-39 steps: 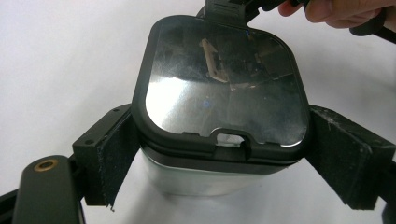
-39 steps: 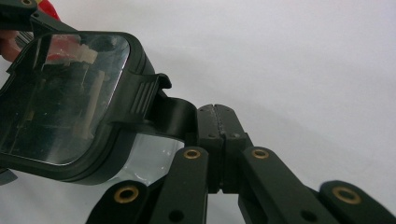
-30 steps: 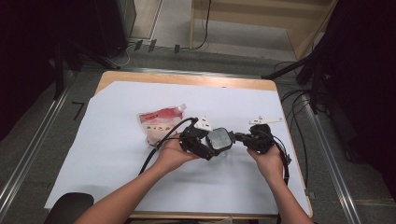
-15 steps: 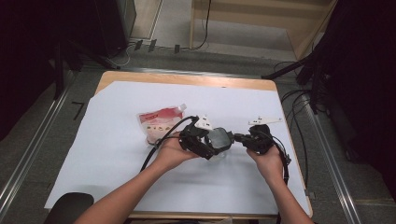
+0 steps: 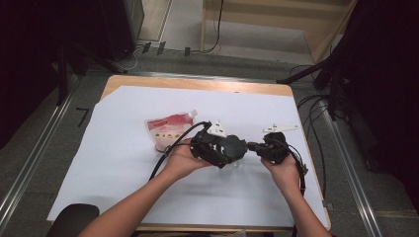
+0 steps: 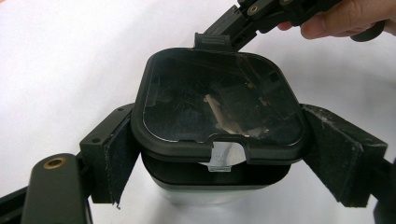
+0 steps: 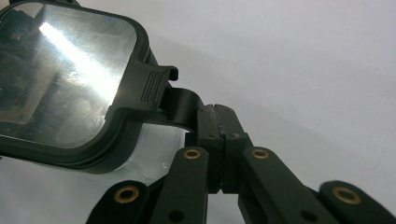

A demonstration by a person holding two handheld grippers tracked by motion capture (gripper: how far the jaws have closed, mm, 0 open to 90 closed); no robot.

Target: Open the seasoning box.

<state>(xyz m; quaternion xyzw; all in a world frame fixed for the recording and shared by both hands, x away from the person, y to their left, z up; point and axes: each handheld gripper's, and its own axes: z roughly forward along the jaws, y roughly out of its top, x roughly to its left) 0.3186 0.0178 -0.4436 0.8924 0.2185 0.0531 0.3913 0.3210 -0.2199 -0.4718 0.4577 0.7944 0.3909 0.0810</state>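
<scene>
Wooden table (image 5: 197,83); white sheet (image 5: 99,168) covers top; red-white pouch (image 5: 170,129) lies on sheet.

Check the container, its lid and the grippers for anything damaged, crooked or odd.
Two small things. The foam pad on one jaw of the left gripper, which clamps the container, is frayed at its lower edge. The dark lid looks scuffed and sits slightly lifted at its clear tab, while the right gripper pinches the lid's latch.
</scene>
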